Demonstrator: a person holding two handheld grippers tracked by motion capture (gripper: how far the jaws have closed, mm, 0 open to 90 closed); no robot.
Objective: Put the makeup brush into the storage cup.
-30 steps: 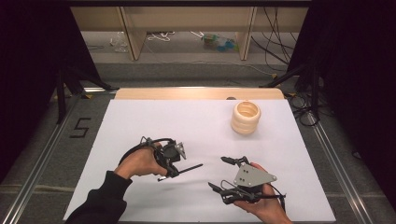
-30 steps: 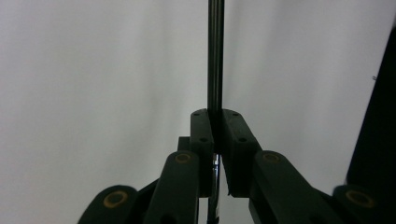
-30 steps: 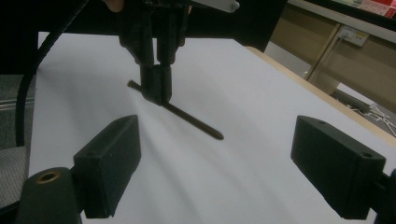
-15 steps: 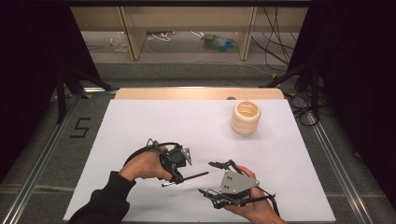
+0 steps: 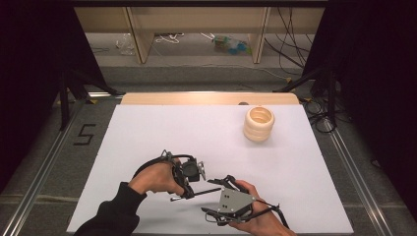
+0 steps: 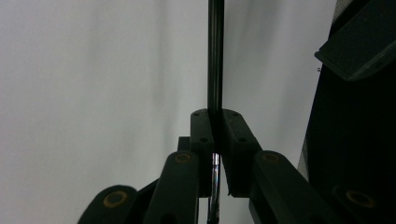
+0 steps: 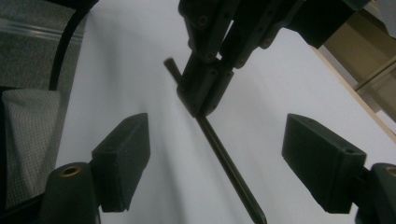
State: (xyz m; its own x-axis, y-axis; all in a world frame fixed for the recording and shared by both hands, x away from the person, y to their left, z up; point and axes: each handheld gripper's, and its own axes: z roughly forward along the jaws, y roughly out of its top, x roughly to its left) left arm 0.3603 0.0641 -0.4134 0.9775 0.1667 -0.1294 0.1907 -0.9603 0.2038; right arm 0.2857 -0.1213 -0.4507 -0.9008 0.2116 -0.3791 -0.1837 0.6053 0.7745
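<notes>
My left gripper (image 5: 186, 193) is shut on a thin black rod (image 5: 201, 191), which sticks out level to the right above the white table. In the left gripper view the rod (image 6: 215, 56) runs straight up from between the closed pads (image 6: 203, 135). My right gripper (image 5: 217, 196) sits just right of it, open, with the rod's free end between its jaws. In the right gripper view the rod (image 7: 226, 161) passes diagonally between the two wide-apart pads (image 7: 126, 149) without touching them, and the left gripper (image 7: 205, 86) clamps it farther up. The right jaws have just been closing.
A ribbed, light wooden cup (image 5: 259, 124) stands at the back right of the white table sheet (image 5: 162, 128). A wooden strip (image 5: 206, 98) edges the far side. Metal rails run along both sides of the table.
The right hand has moved left and slightly forward until its jaws straddle the rod's end. The left hand has shifted a little to the right with the rod.
</notes>
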